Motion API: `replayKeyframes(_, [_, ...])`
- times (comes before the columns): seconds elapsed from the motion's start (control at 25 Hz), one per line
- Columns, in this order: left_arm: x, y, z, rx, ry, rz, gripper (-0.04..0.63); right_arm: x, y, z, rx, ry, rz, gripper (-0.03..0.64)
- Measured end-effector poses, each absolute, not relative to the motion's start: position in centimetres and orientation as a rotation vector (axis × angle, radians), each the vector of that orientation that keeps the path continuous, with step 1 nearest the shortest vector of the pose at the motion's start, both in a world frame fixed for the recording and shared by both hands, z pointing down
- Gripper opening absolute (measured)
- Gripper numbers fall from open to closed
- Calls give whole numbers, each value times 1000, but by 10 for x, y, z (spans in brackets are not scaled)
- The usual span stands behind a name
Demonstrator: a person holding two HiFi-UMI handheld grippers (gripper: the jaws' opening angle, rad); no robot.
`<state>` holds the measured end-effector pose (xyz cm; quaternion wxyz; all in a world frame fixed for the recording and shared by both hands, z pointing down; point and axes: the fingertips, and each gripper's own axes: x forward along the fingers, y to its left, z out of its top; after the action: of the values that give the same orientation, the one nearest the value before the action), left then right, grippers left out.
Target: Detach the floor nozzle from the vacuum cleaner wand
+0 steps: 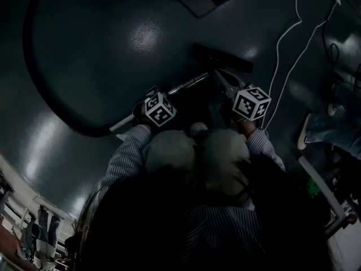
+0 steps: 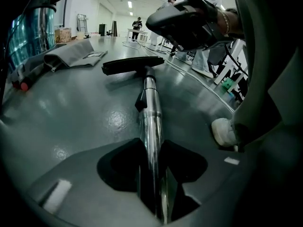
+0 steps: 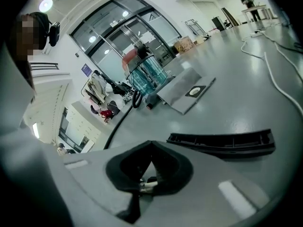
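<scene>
Left hand-held gripper point(image 2: 152, 150): closing round wand point(image 2: 150, 108), nozzle point(image 2: 132, 64) attached at twelve o'clock. Right hand-held gripper point(image 3: 149, 150): shut. Next I clamp, then free nozzle.

Open floor point(image 1: 113, 44) left of wand point(image 1: 189, 84); hose point(image 1: 39, 78), cable point(image 1: 280, 61) flank.

We find the wand point(image 1: 189, 84) lying on the floor point(image 1: 113, 55), with the floor nozzle point(image 1: 223, 58) at its far end. The hose point(image 1: 26, 44) curves along its left. A cable point(image 1: 280, 40) trails right of the nozzle, and a flat mat point(image 1: 200, 1) lies beyond it.
</scene>
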<state>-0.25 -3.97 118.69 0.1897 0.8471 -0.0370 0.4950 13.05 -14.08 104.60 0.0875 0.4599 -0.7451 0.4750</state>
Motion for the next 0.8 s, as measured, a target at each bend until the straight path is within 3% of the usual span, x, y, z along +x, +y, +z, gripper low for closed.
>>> replayKeyframes(0.48, [-2, -68, 1113, 2389, -163, 1285, 179, 140, -157, 996, 1423, -2244, 1401, 2])
replayKeyframes(0.8, [11, -85, 979, 2463, -219, 1239, 179, 144, -185, 865, 1492, -2332, 1352, 2])
